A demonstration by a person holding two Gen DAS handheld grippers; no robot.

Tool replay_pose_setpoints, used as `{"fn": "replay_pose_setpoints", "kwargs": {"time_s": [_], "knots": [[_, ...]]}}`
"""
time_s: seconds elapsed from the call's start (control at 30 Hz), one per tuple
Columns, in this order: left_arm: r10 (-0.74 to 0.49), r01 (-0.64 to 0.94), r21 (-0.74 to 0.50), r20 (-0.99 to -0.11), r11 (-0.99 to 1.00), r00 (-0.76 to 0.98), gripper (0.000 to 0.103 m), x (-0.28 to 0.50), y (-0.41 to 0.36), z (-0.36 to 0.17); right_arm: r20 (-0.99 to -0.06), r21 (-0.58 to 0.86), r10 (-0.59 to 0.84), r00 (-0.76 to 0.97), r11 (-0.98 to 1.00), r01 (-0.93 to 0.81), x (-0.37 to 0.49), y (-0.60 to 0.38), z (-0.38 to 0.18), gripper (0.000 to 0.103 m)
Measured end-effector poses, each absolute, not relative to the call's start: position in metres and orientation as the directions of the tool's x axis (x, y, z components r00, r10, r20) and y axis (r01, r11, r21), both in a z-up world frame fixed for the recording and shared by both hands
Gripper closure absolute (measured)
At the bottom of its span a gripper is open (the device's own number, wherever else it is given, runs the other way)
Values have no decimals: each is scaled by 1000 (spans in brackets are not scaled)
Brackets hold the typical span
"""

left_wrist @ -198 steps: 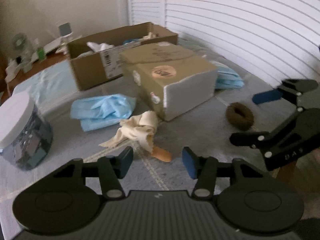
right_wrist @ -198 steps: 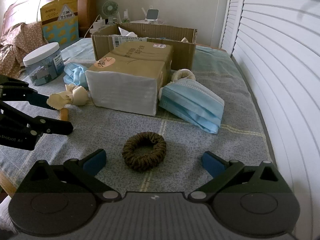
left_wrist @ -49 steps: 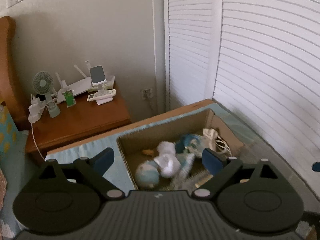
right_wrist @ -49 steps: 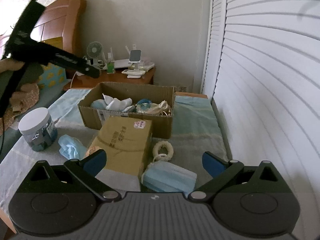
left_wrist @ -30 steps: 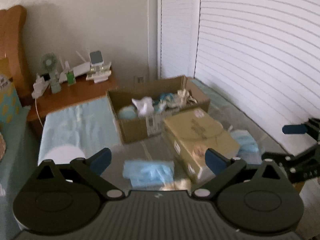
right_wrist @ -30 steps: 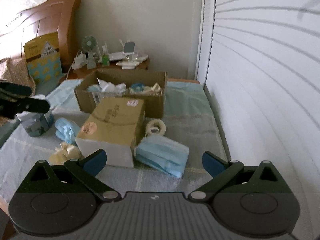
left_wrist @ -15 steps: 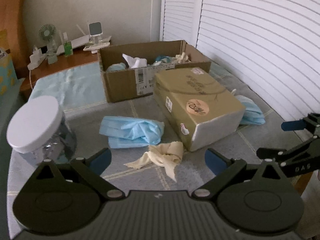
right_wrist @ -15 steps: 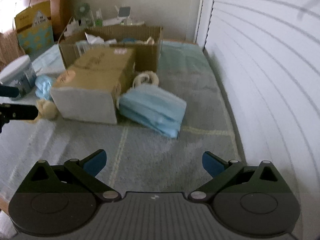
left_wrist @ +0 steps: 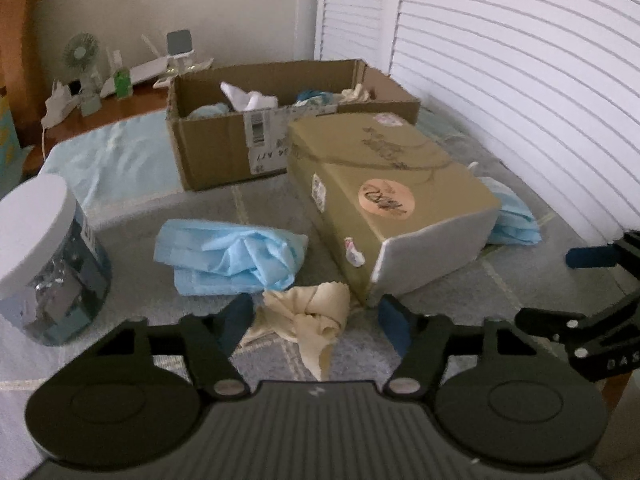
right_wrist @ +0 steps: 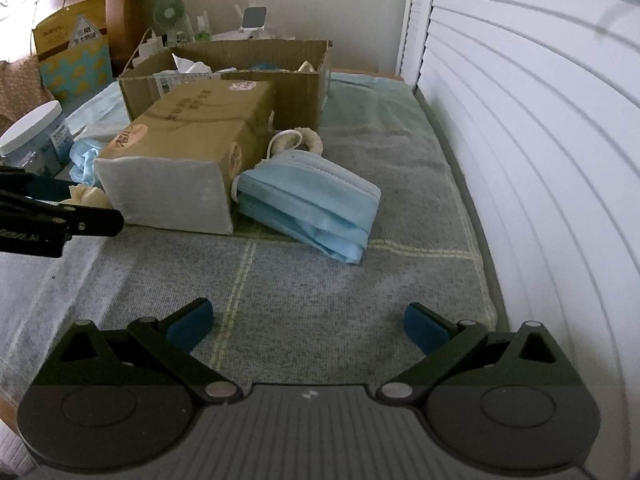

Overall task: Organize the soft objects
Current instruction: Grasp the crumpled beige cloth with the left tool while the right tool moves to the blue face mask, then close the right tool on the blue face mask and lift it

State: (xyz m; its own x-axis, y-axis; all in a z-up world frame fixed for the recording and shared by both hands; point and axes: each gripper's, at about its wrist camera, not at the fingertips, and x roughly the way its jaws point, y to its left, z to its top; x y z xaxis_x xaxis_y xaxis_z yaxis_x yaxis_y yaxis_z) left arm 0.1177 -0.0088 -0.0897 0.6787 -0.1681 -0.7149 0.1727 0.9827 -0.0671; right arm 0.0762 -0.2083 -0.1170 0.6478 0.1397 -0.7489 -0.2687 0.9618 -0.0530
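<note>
Lowered since a sec ago, left gripper (left_wrist: 316, 312) has its jaws just closing in, half-spread round the cream cloth (left_wrist: 308, 316), which lies on the grey blanket (right_wrist: 320, 280) btwn the pads, not yet pinched. Right gripper (right_wrist: 306, 322) hangs w/ fingers spread wide, blue masks (right_wrist: 308, 204) well ahead of the tips.
</note>
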Motion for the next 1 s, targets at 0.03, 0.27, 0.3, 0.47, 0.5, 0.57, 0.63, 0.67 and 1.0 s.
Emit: {"fn": "replay_pose_setpoints", "kwargs": {"time_s": [0.03, 0.27, 0.3, 0.47, 0.5, 0.57, 0.63, 0.67, 1.0], "knots": [[-164, 170, -64, -712, 983, 683, 46, 117, -9, -89, -746, -53, 141, 651, 962, -269, 75, -209, -118, 0], [-161, 151, -79, -719, 985, 676, 65, 109, -2, -86, -734, -54, 144, 664, 962, -268, 73, -209, -118, 0], [-155, 149, -72, -721, 986, 675, 65, 106, -1, -85, -735, -54, 144, 663, 962, -268, 73, -209, -118, 0], [-145, 140, -67, -728, 988, 670, 65, 99, 5, -86, -752, -53, 133, 645, 964, -260, 76, -208, -116, 0], [-142, 139, -65, -729, 988, 670, 65, 98, 6, -86, -757, -54, 130, 640, 964, -260, 78, -207, -115, 0], [-145, 138, -69, -729, 988, 669, 65, 98, 8, -88, -768, -56, 124, 629, 964, -259, 81, -206, -114, 0], [-148, 141, -70, -723, 987, 675, 64, 97, 8, -89, -773, -80, 107, 626, 961, -263, 83, -203, -112, 0], [-149, 141, -71, -721, 987, 677, 64, 97, 8, -90, -771, -103, 91, 631, 959, -265, 84, -201, -111, 0], [-160, 145, -83, -708, 986, 687, 41, 94, 9, -92, -740, -236, 59, 670, 910, -341, 107, -186, -91, 3]]}}
